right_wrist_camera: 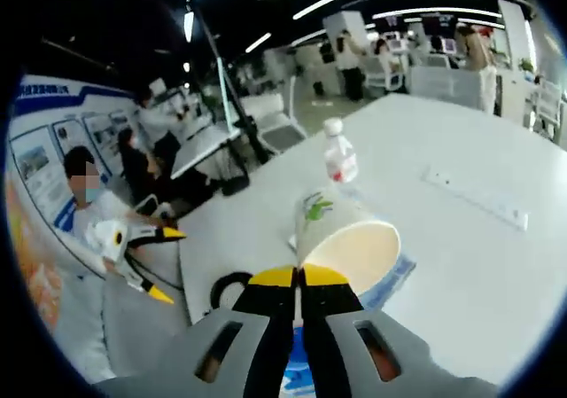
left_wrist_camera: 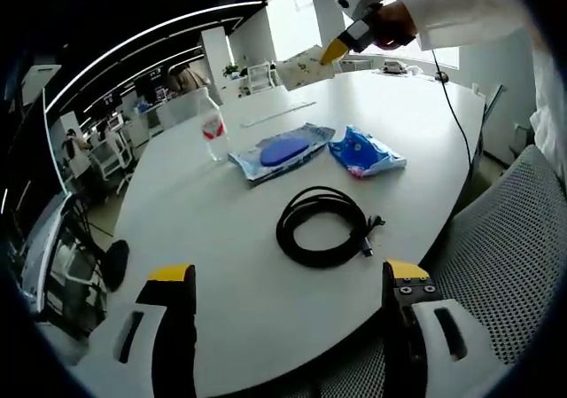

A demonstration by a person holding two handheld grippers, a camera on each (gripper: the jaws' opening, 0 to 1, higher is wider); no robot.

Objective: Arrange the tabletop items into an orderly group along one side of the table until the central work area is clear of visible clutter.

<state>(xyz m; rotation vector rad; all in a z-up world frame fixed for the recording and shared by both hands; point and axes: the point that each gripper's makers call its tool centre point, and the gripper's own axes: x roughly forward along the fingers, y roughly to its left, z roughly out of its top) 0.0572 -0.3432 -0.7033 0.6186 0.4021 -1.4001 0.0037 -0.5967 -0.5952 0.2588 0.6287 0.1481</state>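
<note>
Paper cup (right_wrist_camera: 345, 238) — gripped (right gripper (right_wrist_camera: 299, 278)).

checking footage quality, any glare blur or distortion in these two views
Left gripper view: bright windows wash out the area behind the right gripper; the table edge bows from fisheye; the black cable is sharp. Right gripper view: softer overall, the paper cup and bottle slightly blurred, ceiling lights streak.
</note>
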